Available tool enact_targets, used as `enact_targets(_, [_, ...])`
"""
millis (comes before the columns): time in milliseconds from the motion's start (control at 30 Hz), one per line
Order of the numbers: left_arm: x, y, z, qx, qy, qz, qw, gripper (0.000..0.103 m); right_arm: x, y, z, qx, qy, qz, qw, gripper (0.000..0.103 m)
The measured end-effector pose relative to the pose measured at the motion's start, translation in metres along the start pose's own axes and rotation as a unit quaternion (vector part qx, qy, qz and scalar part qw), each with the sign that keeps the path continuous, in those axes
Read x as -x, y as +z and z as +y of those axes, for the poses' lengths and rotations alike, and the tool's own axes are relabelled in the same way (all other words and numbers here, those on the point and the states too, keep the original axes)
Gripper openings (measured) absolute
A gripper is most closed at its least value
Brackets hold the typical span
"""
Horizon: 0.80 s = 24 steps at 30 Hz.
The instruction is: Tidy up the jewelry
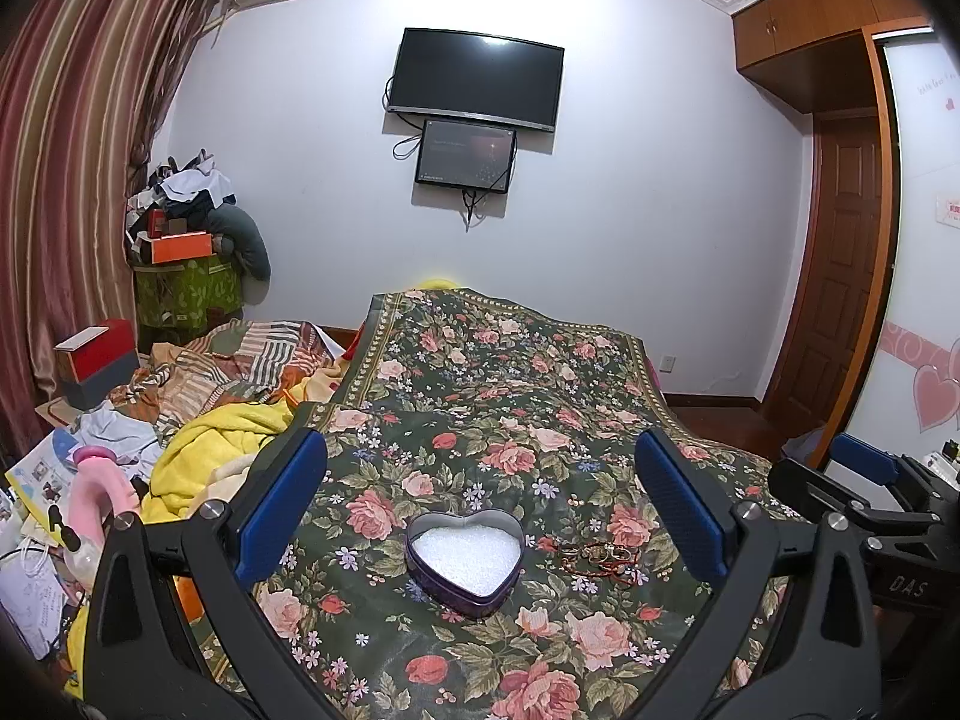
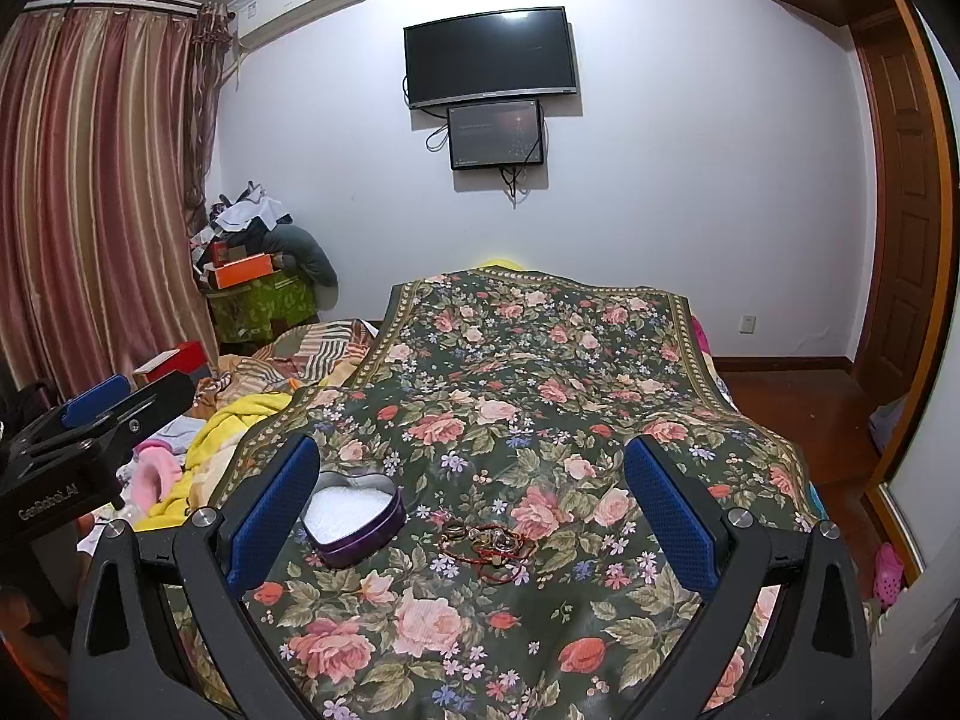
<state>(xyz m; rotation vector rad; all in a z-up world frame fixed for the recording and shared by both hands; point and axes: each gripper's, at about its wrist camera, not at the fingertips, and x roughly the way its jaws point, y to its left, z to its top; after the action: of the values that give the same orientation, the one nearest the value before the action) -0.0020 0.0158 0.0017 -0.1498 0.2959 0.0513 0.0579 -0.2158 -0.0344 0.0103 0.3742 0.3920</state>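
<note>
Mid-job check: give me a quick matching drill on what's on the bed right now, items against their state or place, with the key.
Column one:
1. heart-shaped tin
2. bracelets
3. left gripper
4. yellow blanket

Column two:
A. tangled pile on the floral cover, outside the tin
B. jaws wide open, holding nothing
C. lidless, lined with white filling
D. crumpled to the left of the floral cover

Pairs: 1-C, 2-A, 3-B, 4-D
</note>
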Motion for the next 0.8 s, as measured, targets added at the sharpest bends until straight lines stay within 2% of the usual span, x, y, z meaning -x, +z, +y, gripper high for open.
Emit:
enact_targets(433, [-0.033, -0.005, 0.002, -0.001, 0.006, 0.035, 0.9994, 0.103, -0.026, -0.002, -0.015, -0.007, -0.013, 0.025, 1.000, 0.101])
enact_targets(600, [-0.054, -0.012, 0.001, -0.013, 0.015, 0.054, 0.9984, 0.103, -0.044, -0.009, -0.026, -0.009, -0.022, 0.049, 0.998, 0.101])
enact_targets(800, [-0.082, -0.026, -0.005, -0.022, -0.005, 0.095, 0.9953, 0.103, -0.068, -0.025, -0.040, -0.004, -0.029, 0.091, 0.995, 0.101])
